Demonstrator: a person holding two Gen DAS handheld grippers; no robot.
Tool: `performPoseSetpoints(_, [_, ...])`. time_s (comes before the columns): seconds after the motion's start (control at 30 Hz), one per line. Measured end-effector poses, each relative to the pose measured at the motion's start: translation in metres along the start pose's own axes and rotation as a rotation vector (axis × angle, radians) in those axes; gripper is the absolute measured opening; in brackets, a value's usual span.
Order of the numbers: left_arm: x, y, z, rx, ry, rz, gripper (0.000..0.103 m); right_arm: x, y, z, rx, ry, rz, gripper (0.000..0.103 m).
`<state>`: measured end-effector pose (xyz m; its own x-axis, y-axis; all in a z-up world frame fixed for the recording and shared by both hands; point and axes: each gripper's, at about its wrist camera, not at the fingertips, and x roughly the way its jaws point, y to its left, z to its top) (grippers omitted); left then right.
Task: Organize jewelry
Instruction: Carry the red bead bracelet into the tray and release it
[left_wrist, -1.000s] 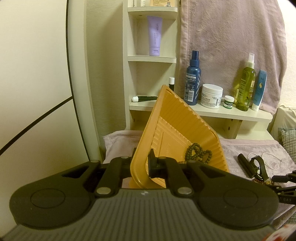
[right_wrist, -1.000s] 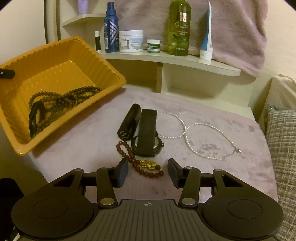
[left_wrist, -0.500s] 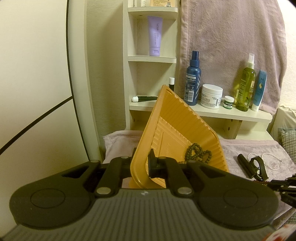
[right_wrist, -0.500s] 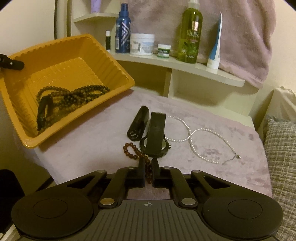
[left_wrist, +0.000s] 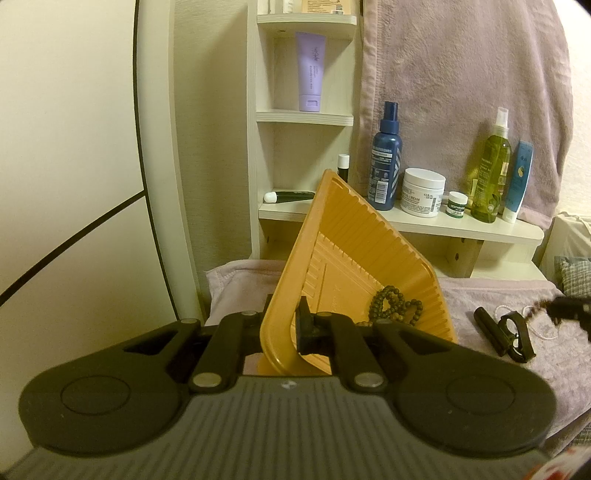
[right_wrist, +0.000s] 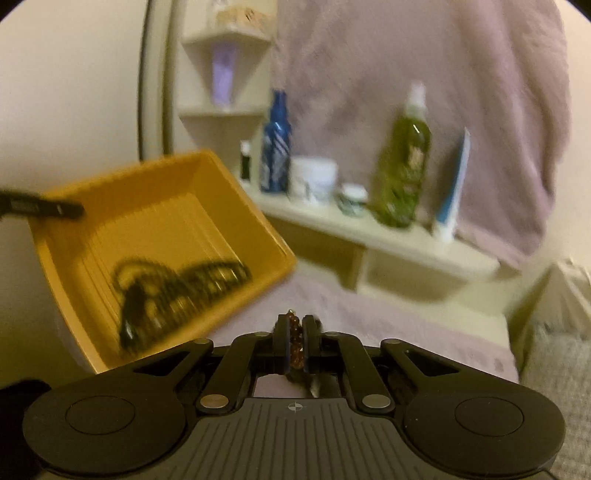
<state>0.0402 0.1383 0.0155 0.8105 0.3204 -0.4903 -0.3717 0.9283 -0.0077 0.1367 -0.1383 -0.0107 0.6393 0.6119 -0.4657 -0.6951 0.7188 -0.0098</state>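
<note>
Amber bracelet: the string of reddish-brown translucent beads is light, limp and smooth; I judge it will swing and could slide through a loose pinch, so a hold across several beads at once suits it better than one bead.
Where it is: pinched between my right pads, lifted clear of the mauve plush cloth, with the loose end hanging below the fingers; from the left wrist camera it shows as a blurred dark-red tail at the far right.
Right gripper: my jaws are almost fully together, with only the bead strand between the pads. The picture is blurred, so I cannot tell how many beads are caught.
Left gripper: my jaws are closed tight on the near rim of the orange ribbed plastic tray, one finger inside and one outside, holding it tilted up on edge.
Tray handling: thin, stiff enough to be tipped by its rim, light; I judge the rim is the only good hold.
Already in the tray: dark wooden bead strands lying in its low corner.
Still on the cloth: a black-strapped wristwatch beside a black cylinder; white pearls barely show behind them.
</note>
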Motion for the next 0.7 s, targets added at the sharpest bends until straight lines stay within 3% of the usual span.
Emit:
performPoseSetpoints(0.37, [0.001,0.001,0.001,-0.007,0.001,-0.006,0.007,0.035,0.048,0.055,-0.030,-0.023,0.184,0.006])
performPoseSetpoints(0.7, [0.001,0.003,0.000,-0.011,0.002,-0.009,0.007,0.067,0.072,0.048,-0.056,0.050,0.213,0.006])
